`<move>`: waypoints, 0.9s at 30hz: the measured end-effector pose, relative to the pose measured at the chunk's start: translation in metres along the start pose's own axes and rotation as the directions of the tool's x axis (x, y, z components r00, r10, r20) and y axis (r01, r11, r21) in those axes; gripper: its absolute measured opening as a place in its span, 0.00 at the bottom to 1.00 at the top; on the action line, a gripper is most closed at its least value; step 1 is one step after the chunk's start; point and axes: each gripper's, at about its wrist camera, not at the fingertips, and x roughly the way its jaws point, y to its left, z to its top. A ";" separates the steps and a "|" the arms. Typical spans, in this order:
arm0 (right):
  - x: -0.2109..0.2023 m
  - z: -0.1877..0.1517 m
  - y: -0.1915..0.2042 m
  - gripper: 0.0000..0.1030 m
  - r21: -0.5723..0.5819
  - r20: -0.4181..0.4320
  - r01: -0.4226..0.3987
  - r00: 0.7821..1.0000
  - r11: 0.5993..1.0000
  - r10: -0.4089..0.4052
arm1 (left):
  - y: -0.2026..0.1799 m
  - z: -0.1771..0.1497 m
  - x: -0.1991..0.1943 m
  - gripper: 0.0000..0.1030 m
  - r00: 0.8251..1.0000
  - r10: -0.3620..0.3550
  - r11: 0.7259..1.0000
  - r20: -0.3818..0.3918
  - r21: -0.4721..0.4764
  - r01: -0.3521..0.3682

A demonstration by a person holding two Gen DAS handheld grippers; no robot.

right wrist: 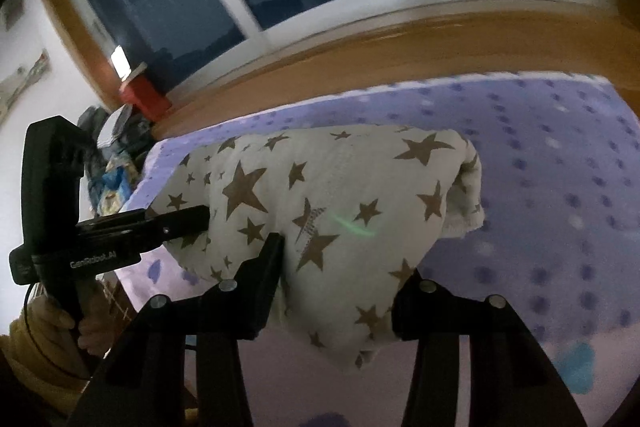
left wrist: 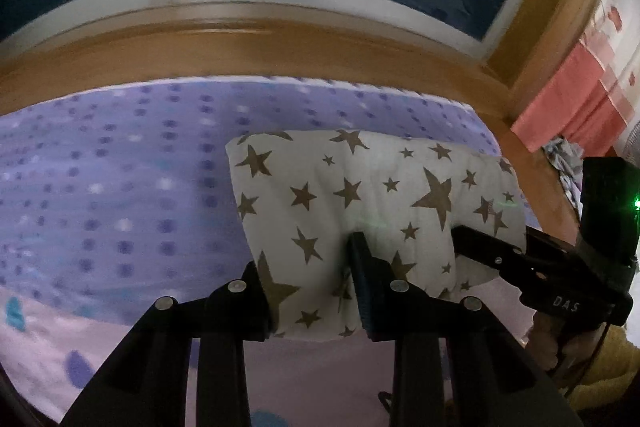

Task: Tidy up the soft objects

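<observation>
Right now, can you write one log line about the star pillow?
left gripper: shut on star pillow | right gripper: shut on star pillow | pillow: lifted above purple bed cover

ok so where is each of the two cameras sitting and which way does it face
Left wrist: sits on the left gripper, looking along its fingers at the white star-printed pillow it clamps, with the purple dotted bedsheet and window beyond; the right gripper and the hand holding it show at the right edge.
Right wrist: sits on the right gripper, facing the same pillow; the left gripper and a yellow sleeve show at left.
Shared: pillow, bedsheet, wooden sill, window.
</observation>
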 end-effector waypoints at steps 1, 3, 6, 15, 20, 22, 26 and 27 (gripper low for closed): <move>0.007 0.001 0.012 0.44 -0.014 0.000 -0.004 1.000 1.000 0.004 | 0.009 -0.001 -0.004 0.30 1.000 0.011 1.000 0.007 -0.001 -0.011; 0.023 0.003 0.037 0.44 -0.041 0.000 -0.012 1.000 0.999 0.012 | 0.037 -0.002 -0.015 0.30 0.999 0.029 1.000 0.023 -0.009 -0.028; 0.050 0.006 0.078 0.44 -0.053 0.004 -0.020 1.000 0.998 0.021 | 0.082 -0.004 -0.031 0.30 0.999 0.034 0.999 0.035 -0.011 -0.034; 0.143 0.015 0.218 0.44 -0.055 0.029 -0.018 0.999 0.998 0.020 | 0.230 0.000 -0.080 0.30 0.997 0.056 0.998 0.060 0.015 -0.057; 0.182 0.023 0.272 0.44 -0.094 -0.001 -0.022 1.000 0.995 0.022 | 0.290 -0.002 -0.097 0.30 0.995 0.070 0.997 0.076 -0.028 -0.068; 0.195 0.028 0.285 0.44 -0.115 -0.008 -0.024 1.000 0.993 0.023 | 0.306 -0.004 -0.098 0.30 0.994 0.076 0.996 0.083 -0.046 -0.072; 0.219 0.036 0.310 0.44 -0.157 -0.022 -0.028 0.999 0.987 0.025 | 0.333 -0.002 -0.099 0.30 0.990 0.107 0.993 0.091 -0.062 -0.101; 0.225 0.038 0.316 0.44 -0.162 -0.025 -0.033 0.999 0.986 0.030 | 0.340 -0.001 -0.099 0.30 0.989 0.116 0.992 0.092 -0.063 -0.110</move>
